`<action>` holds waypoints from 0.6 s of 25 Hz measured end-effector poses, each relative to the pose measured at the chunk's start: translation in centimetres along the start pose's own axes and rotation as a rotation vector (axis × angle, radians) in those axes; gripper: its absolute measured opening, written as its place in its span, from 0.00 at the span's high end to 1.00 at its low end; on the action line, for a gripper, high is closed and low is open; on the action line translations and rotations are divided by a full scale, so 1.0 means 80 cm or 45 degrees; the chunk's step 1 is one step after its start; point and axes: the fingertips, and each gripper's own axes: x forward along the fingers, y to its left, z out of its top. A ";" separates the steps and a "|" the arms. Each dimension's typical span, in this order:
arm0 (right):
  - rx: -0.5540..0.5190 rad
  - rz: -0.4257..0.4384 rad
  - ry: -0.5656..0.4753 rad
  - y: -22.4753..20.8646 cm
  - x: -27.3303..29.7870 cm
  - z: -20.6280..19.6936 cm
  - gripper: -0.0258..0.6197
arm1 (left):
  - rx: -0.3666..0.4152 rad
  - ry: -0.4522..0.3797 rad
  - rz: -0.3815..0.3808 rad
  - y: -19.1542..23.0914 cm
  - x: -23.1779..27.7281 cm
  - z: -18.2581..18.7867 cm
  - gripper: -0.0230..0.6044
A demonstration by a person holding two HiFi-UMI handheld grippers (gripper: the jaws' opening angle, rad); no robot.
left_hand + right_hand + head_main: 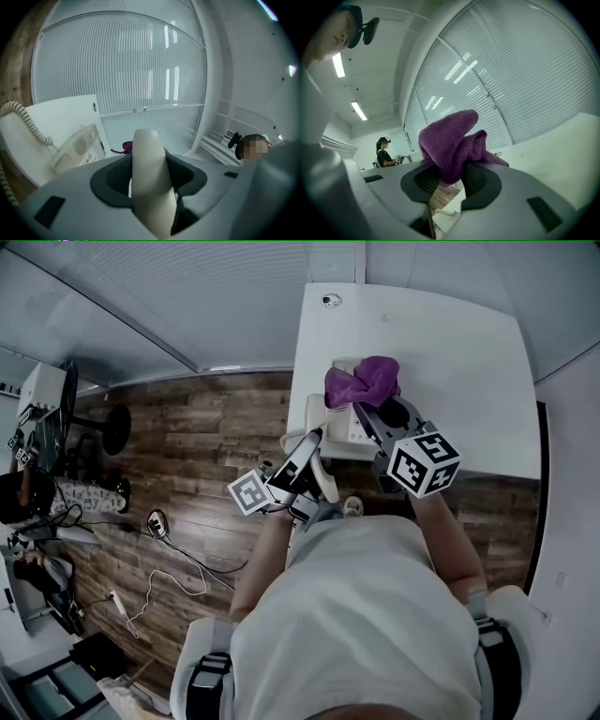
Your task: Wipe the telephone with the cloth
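The cream telephone base [343, 430] sits at the near left edge of the white table [450, 343]. Its handset [150, 187] is off the cradle, gripped in my left gripper [302, 463], which is shut on it and angled up. In the left gripper view the coiled cord [28, 123] runs back toward the base [77, 147]. My right gripper [377, 416] is shut on the purple cloth [361, 382], which hangs bunched just above the base's far side. Seen from the right gripper view, the cloth [452, 143] sticks up out of the jaws, over the table [562, 150].
Wood floor [216, 427] lies left of the table, with cables and a power strip [159, 568]. A small round fitting [331, 300] is at the table's far corner. Window blinds [140, 70] stand behind. Another person [383, 152] is far across the room.
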 end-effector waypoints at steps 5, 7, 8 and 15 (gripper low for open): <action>0.049 0.096 -0.018 0.034 0.006 0.003 0.78 | -0.047 -0.014 -0.060 -0.010 -0.009 0.003 0.60; 0.067 0.133 -0.011 0.044 0.009 -0.001 0.78 | -0.053 -0.018 -0.072 -0.013 -0.012 0.003 0.60; 0.073 0.149 -0.005 0.048 0.010 -0.004 0.78 | -0.055 -0.020 -0.080 -0.014 -0.012 0.003 0.60; 0.108 0.224 0.038 0.068 0.020 -0.019 0.78 | -0.065 -0.011 -0.119 -0.020 -0.009 0.006 0.60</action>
